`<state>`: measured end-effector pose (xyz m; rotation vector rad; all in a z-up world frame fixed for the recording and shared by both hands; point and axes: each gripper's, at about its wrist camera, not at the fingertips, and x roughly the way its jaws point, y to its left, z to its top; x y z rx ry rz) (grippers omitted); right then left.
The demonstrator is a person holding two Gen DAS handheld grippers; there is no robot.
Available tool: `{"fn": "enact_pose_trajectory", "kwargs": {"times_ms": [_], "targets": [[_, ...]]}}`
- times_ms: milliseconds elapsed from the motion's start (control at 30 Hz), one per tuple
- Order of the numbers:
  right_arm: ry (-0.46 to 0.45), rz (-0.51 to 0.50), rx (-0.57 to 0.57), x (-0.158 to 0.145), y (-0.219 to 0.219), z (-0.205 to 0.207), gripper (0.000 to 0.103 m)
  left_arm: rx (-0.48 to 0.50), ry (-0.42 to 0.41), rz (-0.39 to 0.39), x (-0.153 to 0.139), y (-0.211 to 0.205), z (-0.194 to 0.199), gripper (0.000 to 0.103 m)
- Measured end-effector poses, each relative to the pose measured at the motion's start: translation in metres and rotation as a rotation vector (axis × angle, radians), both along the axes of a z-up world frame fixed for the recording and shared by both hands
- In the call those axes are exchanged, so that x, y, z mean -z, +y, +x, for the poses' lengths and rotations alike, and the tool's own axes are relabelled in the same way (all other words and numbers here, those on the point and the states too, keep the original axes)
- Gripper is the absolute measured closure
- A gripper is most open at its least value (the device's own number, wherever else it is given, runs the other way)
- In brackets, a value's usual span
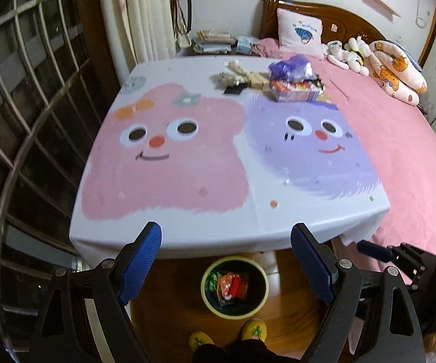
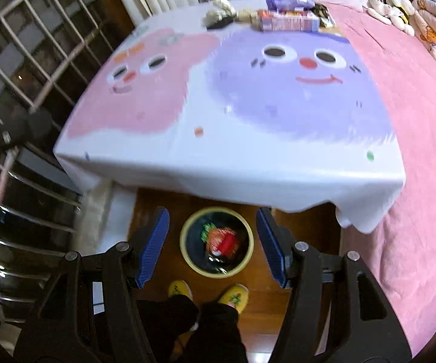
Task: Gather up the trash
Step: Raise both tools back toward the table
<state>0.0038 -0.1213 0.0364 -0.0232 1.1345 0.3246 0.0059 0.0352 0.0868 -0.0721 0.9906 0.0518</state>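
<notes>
Already the bin [image 2: 216, 246] on the floor is holding red and orange wrappers [image 2: 222, 240], and both the left gripper [image 1: 227, 269] and right gripper [image 2: 212, 246] are hanging above it with fingers [image 2: 154, 245] apart and empty. Whatever rubbish remains is probably sitting in the clutter [image 1: 293, 83] at the bench's [image 1: 187, 236] far edge. Reaching there, the fingers are risking snagging the cloth [image 1: 163, 181] or seizing the snack box [image 2: 287, 21] instead of trash; blur is hiding which items are waste.
</notes>
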Motion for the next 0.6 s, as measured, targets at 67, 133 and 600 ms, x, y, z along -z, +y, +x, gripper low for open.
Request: {"fn": "enact_pose_trajectory", "kwargs": {"times_ms": [67, 133, 600], "targets": [[-0.029, -0.002, -0.006, -0.015, 0.001, 0.015, 0.046, 0.0, -0.018, 0.014, -0.011, -0.003, 0.008, 0.015], [-0.052, 0.01, -0.005, -0.028, 0.0, 0.029, 0.046, -0.003, -0.029, 0.024, -0.019, -0.004, 0.016, 0.015], [-0.154, 0.047, 0.054, -0.062, 0.035, 0.174, 0.047, 0.086, -0.062, 0.106, -0.046, 0.027, 0.166, 0.015]]}}
